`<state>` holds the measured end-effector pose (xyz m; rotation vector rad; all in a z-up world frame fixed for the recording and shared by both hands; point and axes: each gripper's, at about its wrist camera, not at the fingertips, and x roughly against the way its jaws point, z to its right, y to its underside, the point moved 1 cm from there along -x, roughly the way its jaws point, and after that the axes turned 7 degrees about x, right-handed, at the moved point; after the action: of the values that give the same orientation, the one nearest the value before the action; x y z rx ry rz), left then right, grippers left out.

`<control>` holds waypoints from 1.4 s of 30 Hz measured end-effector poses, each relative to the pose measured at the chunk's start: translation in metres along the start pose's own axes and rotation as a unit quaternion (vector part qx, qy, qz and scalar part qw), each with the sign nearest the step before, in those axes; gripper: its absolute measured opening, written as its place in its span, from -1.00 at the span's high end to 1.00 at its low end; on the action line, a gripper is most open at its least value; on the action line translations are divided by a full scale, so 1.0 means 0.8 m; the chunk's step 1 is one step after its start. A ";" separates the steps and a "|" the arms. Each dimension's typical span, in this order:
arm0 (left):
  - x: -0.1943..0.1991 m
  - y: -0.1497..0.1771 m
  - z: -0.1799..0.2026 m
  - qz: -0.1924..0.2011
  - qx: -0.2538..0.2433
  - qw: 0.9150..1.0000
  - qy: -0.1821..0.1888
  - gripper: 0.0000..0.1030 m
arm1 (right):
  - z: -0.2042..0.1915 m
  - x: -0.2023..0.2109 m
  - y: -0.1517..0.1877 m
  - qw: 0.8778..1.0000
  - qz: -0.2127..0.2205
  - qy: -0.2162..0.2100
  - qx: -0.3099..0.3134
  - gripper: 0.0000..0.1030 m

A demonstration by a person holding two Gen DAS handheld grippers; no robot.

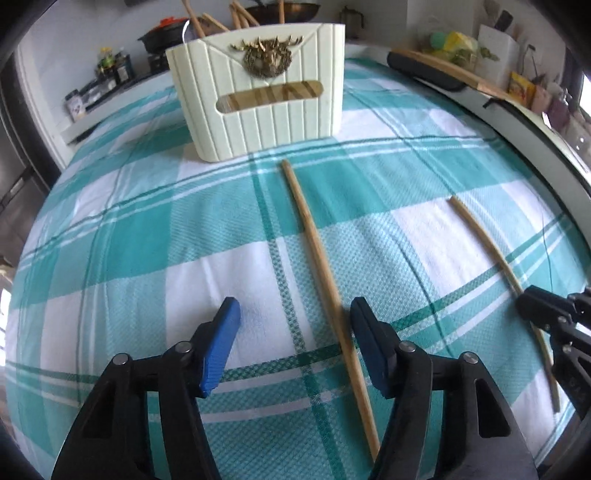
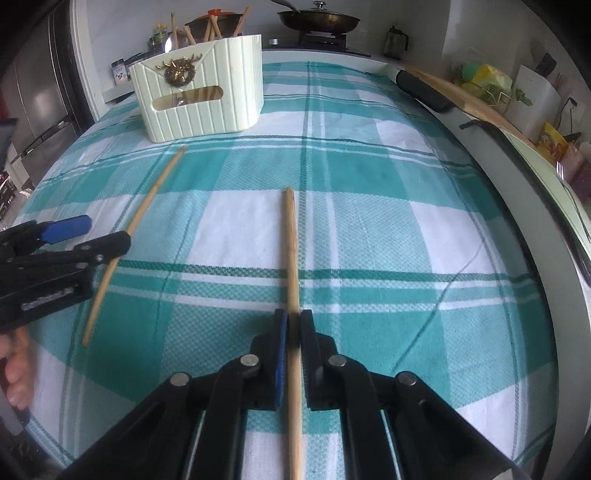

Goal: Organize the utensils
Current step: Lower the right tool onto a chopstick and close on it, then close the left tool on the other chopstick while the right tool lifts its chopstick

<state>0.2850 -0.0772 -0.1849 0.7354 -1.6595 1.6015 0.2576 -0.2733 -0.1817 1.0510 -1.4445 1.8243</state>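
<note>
Gathering: two loose chopsticks lie on the checked tablecloth (image 2: 369, 229), nearer the front edge than the cream utensil basket (image 2: 201, 96), which stands toward the far left corner.
Done so far: several wooden utensils (image 2: 212, 29) already stand in the basket, by the look of the handles above its rim.
Left to do: both chopsticks are not yet in the basket; I judge the task past its start but unfinished.
Right gripper (image 2: 291, 321): jaws narrow, closed on the right chopstick (image 2: 290, 236) near its near end; the stick points away toward the far edge and seems to rest on the cloth.
Left gripper (image 1: 295, 314): jaws wide, holding nothing; the left chopstick (image 1: 314, 240) runs between the fingers, close against the right-hand blue pad (image 1: 364, 332), well clear of the other.
Left wrist view only: the open gap of its jaws, and the basket's front slot (image 1: 271, 96) seen square on.
Right wrist view only: the closed grip on its stick, the left gripper's outer side, the person's left hand (image 2: 16, 369) at the left border, and the lidded frying pan (image 2: 317, 16) on the stove behind the table.
</note>
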 end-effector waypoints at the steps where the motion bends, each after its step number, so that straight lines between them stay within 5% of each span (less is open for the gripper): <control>1: 0.003 0.002 0.003 0.002 -0.008 1.000 0.000 -0.03 | 0.000 0.001 0.002 1.000 0.002 0.001 0.001 0.86; 3: 0.008 0.006 0.005 0.011 -0.016 1.000 -0.010 0.53 | -0.001 0.004 0.005 1.000 0.007 0.002 0.004 0.86; 5: 0.010 0.010 0.003 0.009 -0.016 1.000 -0.004 0.89 | -0.001 0.003 0.005 1.000 0.011 0.002 0.007 0.86; 6: 0.013 0.012 0.001 0.009 -0.011 1.000 -0.001 0.90 | -0.001 0.003 0.005 1.000 0.013 0.002 0.008 0.86; 19: 0.053 0.061 -0.026 -0.007 0.025 0.999 0.031 0.85 | 0.000 0.010 0.016 0.999 0.026 -0.015 0.016 0.84; 23: 0.059 0.055 -0.043 -0.026 0.043 0.997 0.064 -0.30 | 0.014 0.011 0.013 0.999 0.023 -0.044 -0.005 0.35; 24: 0.064 0.051 -0.049 -0.025 0.050 0.995 0.080 -0.32 | 0.020 0.013 0.012 0.998 0.022 -0.054 -0.013 0.34; 28: 0.061 0.024 -0.063 -0.040 0.049 0.991 0.117 -0.32 | 0.028 0.020 -0.001 0.996 0.007 -0.091 -0.012 0.34; 37: -0.010 -0.044 -0.040 -0.080 -0.030 0.992 0.095 -0.23 | 0.009 -0.025 -0.047 0.991 -0.068 -0.100 0.057 0.34; 39: -0.036 -0.053 -0.030 -0.098 -0.049 0.991 0.076 0.00 | 0.006 -0.039 -0.061 0.990 -0.077 -0.098 0.060 0.34; 41: -0.044 -0.062 -0.022 -0.091 -0.064 0.992 0.064 0.02 | 0.005 -0.050 -0.078 0.990 -0.076 -0.098 0.061 0.35; 42: -0.046 -0.066 -0.020 -0.093 -0.063 0.991 0.067 0.26 | 0.006 -0.056 -0.086 0.991 -0.077 -0.098 0.056 0.38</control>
<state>0.3510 -0.0675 -0.1835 0.6814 -1.5326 1.3735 0.3388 -0.2598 -0.1841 1.3932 -1.3403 1.7475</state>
